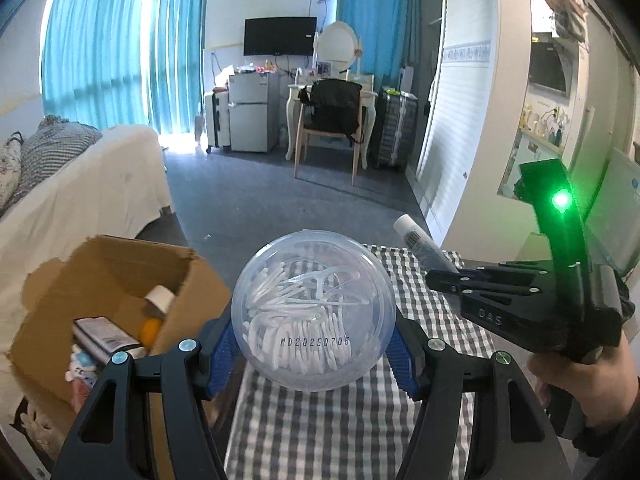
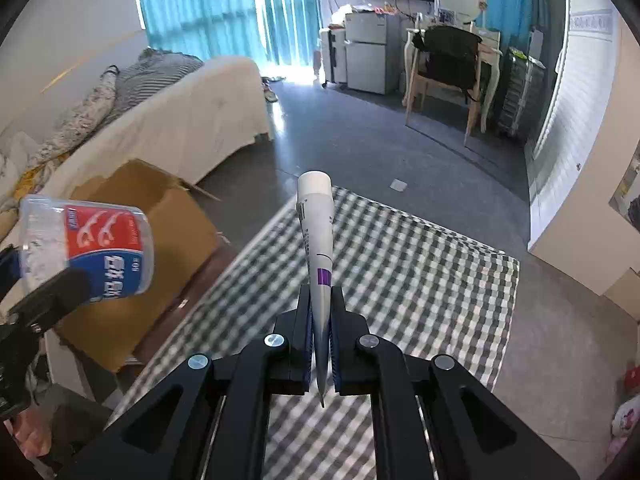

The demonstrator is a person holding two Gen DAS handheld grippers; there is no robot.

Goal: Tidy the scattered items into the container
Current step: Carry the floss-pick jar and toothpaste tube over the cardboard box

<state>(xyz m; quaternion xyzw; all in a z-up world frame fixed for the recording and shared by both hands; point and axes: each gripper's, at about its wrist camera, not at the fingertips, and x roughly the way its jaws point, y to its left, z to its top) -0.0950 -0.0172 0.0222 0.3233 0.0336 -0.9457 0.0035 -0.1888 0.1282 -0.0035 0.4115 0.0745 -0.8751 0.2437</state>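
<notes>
Nearest in the left wrist view: left gripper (image 1: 314,344), blue pads (image 1: 218,354) pressed against both sides of a clear round jar (image 1: 314,312), base toward the camera, white floss picks packed inside, a printed code across the bottom. Seen from the right wrist view as the same jar (image 2: 86,246), tilted, red and blue label outward, held in the air at the left edge, near the box's near side. Nearest in the right wrist view: right gripper (image 2: 320,344), pinched tight on the flat crimped end of a grey tube (image 2: 318,240), white cap pointing away and up, a purple patch near the pads. Below both, a checked cloth (image 2: 420,264) spread over the table, bare where visible. To the left, just beside the cloth, an open cardboard box (image 1: 116,276), flaps up, holding a tape roll (image 1: 160,298), something orange (image 1: 150,330), a dark-edged flat pack (image 1: 106,334) and smaller pieces too blurred to name. In the left wrist view, right gripper (image 1: 444,276) at the right, above the cloth, tube poking out beyond it, a green light on its body, the hand (image 1: 588,388) around the handle. Farther off: a white-covered sofa (image 2: 192,120), grey floor, a chair (image 1: 328,124) with a black bag at a white desk, a small fridge (image 1: 252,114), a suitcase (image 1: 394,132), a wall TV (image 1: 280,36), teal curtains (image 1: 96,52).
</notes>
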